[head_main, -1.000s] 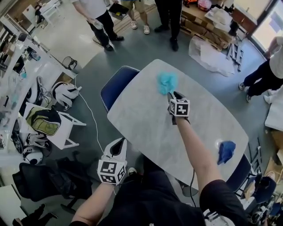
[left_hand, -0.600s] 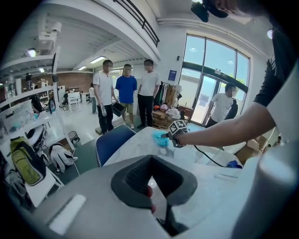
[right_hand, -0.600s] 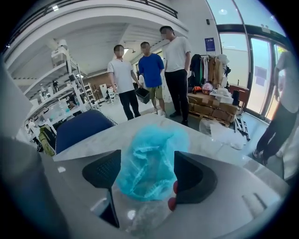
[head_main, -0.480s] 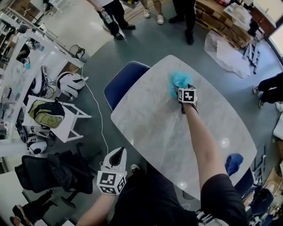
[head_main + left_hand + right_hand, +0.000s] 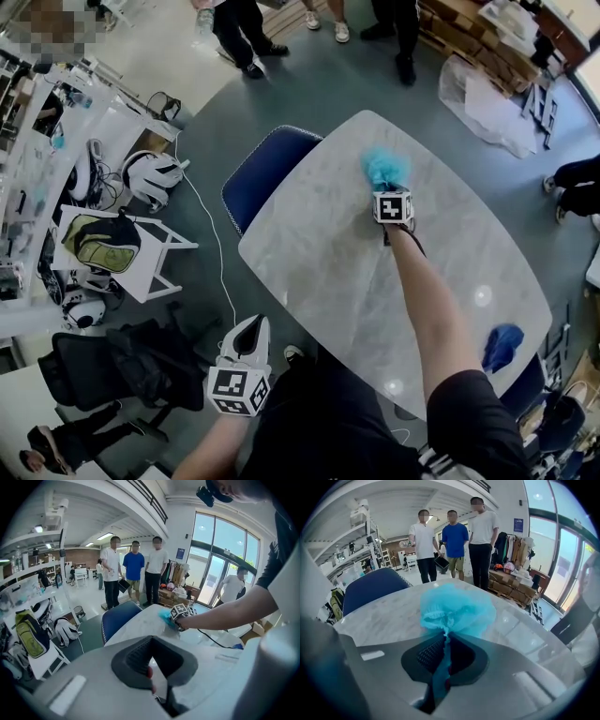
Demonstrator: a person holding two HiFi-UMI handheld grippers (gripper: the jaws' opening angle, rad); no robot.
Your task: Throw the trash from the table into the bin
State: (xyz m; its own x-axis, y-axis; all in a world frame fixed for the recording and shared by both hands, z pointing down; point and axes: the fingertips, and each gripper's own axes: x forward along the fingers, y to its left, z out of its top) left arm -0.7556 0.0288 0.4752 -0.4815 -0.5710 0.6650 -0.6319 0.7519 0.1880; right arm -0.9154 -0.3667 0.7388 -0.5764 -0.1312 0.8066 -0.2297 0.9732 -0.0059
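Note:
A crumpled cyan hair net (image 5: 384, 167) lies at the far end of the white marble table (image 5: 319, 262). My right gripper (image 5: 387, 187) is stretched out over the table and is shut on the hair net (image 5: 457, 607). A strand of the net runs down between the pads of the right gripper (image 5: 445, 641). A darker blue crumpled piece (image 5: 502, 345) sits near the table's right edge. My left gripper (image 5: 249, 328) hangs off the table's near-left side, its jaws shut with nothing in them. I see no bin in any view.
A blue chair (image 5: 258, 183) is pushed against the table's left side. Bags, helmets and a white stool (image 5: 122, 248) crowd the floor at left. Several people (image 5: 452, 541) stand beyond the table's far end. Cardboard and pallets (image 5: 478, 42) lie at the back right.
My right gripper reached forward to the cyan hair net and closed on it. The left gripper stayed low beside the table.

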